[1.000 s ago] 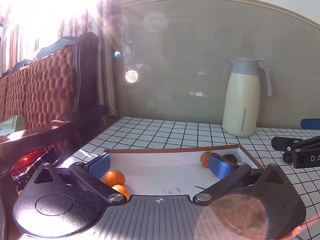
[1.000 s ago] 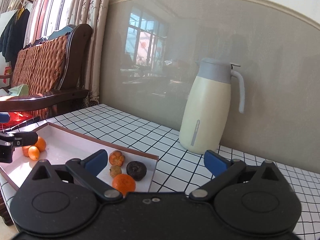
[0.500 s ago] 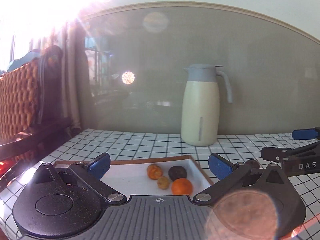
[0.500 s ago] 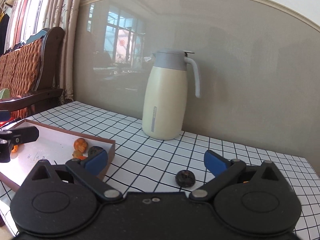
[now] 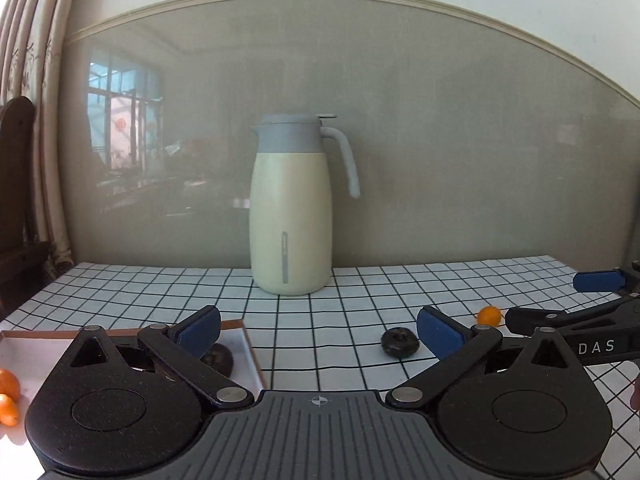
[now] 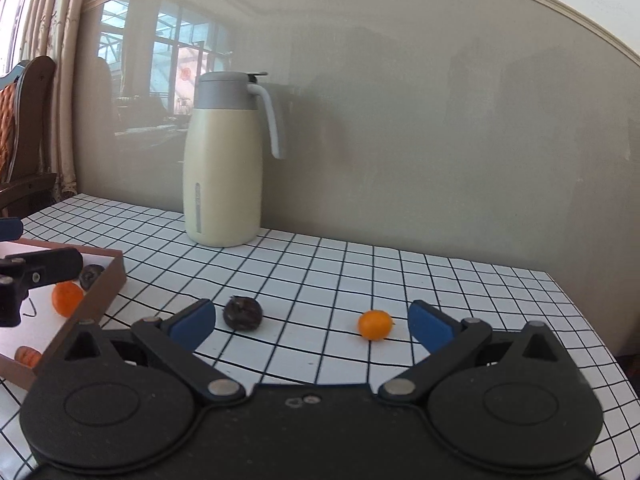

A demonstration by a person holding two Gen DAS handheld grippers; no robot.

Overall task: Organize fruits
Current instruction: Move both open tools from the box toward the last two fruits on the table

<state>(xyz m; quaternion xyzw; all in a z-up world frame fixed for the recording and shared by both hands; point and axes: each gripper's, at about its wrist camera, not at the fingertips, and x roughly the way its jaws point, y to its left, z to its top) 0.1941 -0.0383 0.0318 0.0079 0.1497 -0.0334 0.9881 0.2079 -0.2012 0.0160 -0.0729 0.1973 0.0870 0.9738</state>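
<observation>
The left gripper (image 5: 318,330) has its blue-padded fingers (image 5: 199,325) spread wide with nothing between them; it hangs over the near edge of the bench (image 5: 340,292), which is covered in a white cloth with a black grid. Just beyond its right finger a dark, wrinkled fruit (image 5: 400,342) lies on the cloth, and farther right a small orange fruit (image 5: 489,315) sits close to the tip of the other gripper. Below its left finger is the corner of a shallow brown-rimmed tray (image 5: 252,354) with a white floor. A second dark fruit (image 5: 218,356) lies in that corner, partly hidden by the finger, and two orange fruits (image 5: 8,386) show at the far left edge of the tray.

The right gripper (image 6: 312,322) is likewise wide apart and holds nothing. Between its fingers (image 6: 430,326), on the cloth, lie the dark fruit (image 6: 243,313) near the left finger and the small orange fruit (image 6: 375,324) near the right one; the two fruits are well apart. To the left the tray (image 6: 106,286) holds an orange fruit (image 6: 66,299), a dark one (image 6: 91,274) and a reddish piece (image 6: 28,356) near its front rim, with the left gripper's finger above them.

A cream jug with a grey lid and handle (image 5: 290,208) stands upright at the back of the bench against a grey wall. Curtains (image 6: 48,80) hang at the left.
</observation>
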